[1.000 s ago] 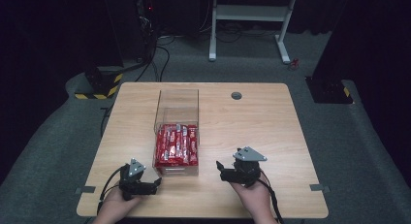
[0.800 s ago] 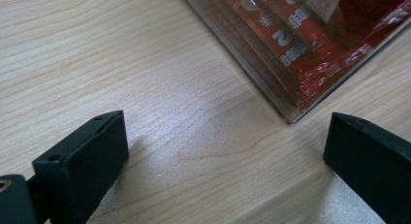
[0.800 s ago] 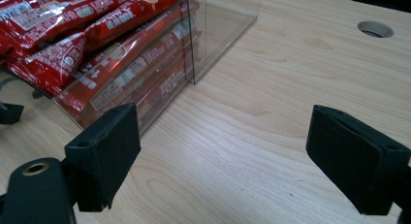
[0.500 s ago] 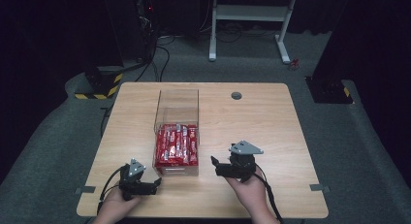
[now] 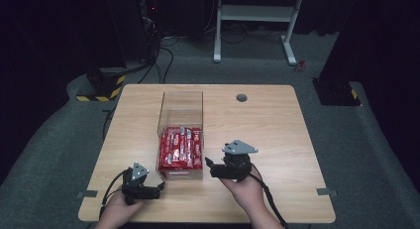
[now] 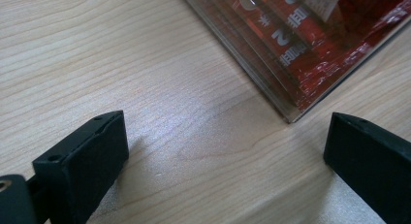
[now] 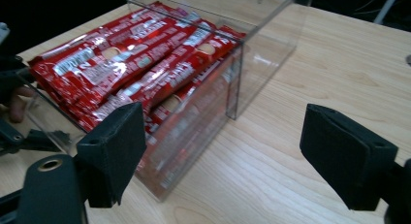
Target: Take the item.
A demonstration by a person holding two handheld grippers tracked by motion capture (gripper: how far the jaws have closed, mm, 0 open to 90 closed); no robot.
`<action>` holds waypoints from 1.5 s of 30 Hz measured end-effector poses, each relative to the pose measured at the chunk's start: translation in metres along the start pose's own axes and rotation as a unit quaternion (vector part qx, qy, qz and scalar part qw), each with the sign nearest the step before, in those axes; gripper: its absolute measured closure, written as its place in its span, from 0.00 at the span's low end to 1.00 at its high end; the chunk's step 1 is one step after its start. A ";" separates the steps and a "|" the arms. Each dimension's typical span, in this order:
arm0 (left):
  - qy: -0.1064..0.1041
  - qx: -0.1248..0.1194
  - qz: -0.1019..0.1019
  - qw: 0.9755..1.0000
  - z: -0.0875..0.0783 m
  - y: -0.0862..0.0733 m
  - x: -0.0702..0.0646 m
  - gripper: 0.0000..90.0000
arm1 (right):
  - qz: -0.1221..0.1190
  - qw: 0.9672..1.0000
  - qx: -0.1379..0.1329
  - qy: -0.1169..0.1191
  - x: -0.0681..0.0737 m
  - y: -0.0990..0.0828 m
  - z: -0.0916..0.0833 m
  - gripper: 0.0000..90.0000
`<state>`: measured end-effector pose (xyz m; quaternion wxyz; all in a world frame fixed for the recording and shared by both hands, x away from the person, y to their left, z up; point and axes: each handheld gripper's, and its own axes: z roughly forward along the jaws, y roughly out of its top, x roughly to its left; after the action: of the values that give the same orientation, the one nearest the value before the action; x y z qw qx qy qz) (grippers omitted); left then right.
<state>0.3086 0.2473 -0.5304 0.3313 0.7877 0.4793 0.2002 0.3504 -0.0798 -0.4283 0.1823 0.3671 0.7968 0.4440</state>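
Note:
A clear plastic box [image 5: 181, 110] stands mid-table, its near half stacked with red snack packets [image 5: 181, 148]. Low at the box's near left corner rests my left gripper [image 5: 157, 188], open. In the left gripper view its gripper [image 6: 225, 136] spans bare wood, the box corner [image 6: 286, 95] just ahead. My right gripper [image 5: 210, 167] hovers to the right of the box, pointing at its side wall. In the right gripper view this gripper [image 7: 223, 136] is open; its jaws have just been closing a little, nothing between them. The box [image 7: 257, 44] and packets [image 7: 140, 54] lie ahead.
The wooden table [image 5: 277, 130] has a round cable hole [image 5: 241, 97] at the back. A white stand [image 5: 257, 13] and a black-and-yellow base [image 5: 101, 87] sit on the floor behind. The person's left hand [image 7: 13, 105] shows beyond the box.
My right gripper has moved left toward the box's side and risen slightly. The left gripper has stayed where it was.

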 end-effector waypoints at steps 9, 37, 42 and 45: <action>0.000 0.000 0.001 1.000 0.000 0.000 0.000 0.03 | -0.003 1.000 0.013 0.018 0.012 0.006 0.013 0.23; -0.002 -0.001 -0.001 1.000 0.000 0.000 0.000 0.03 | -0.026 0.999 0.009 0.038 0.035 0.019 0.034 0.64; -0.003 -0.001 0.000 1.000 0.000 0.000 0.000 0.03 | -0.010 0.999 0.012 0.030 0.032 0.016 0.035 0.73; -0.003 -0.001 0.001 1.000 0.000 0.000 0.000 0.03 | 0.004 0.999 0.016 0.032 0.030 0.013 0.036 0.79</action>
<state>0.3084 0.2471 -0.5305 0.3331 0.7885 0.4774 0.1985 0.3587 -0.0321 -0.4356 0.1493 0.3587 0.8079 0.4431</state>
